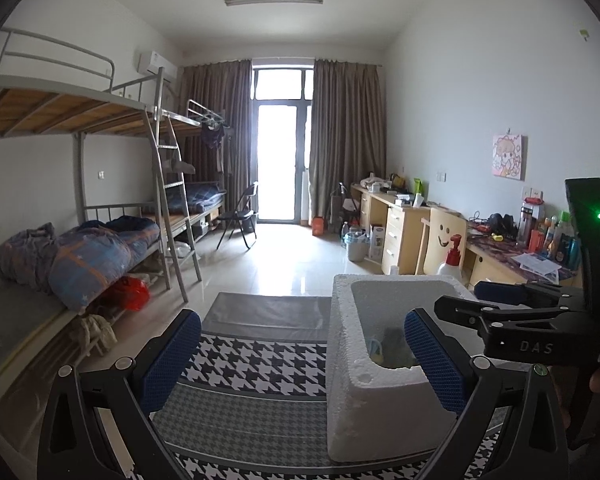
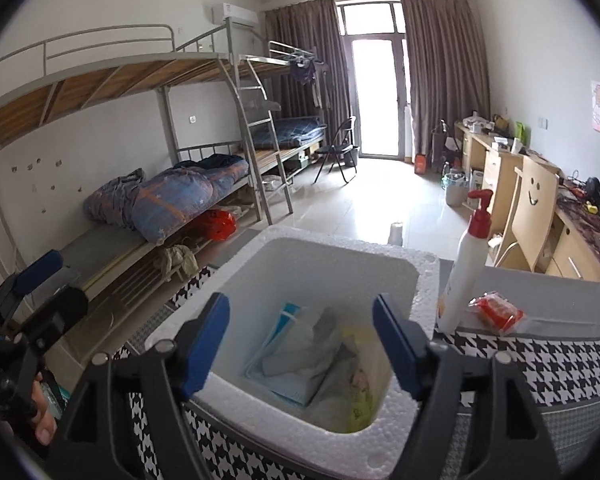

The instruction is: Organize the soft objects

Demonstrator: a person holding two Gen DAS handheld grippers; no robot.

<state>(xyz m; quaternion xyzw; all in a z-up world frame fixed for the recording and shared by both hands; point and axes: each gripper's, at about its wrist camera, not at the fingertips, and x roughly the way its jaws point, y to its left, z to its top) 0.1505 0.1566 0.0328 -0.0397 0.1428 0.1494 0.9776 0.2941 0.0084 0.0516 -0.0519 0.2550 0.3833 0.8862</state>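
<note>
A table [image 2: 540,364] draped in a black-and-white houndstooth cloth fills the lower part of the frame. A white foam box [image 2: 420,280] sits at lower centre. Just to its right stands a white pump bottle [image 2: 466,268] with a red top, with a red packet [image 2: 498,309] beside it.

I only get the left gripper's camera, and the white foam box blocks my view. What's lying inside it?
Observer: The foam box holds a blue and white packet and a yellow-green packet.
Operator: Is the other gripper holding anything?
Observer: No, the right gripper hangs open over the box, its jaws empty.
Operator: Anything left outside?
Observer: A red packet lies on the grey mat by the pump bottle.
</note>
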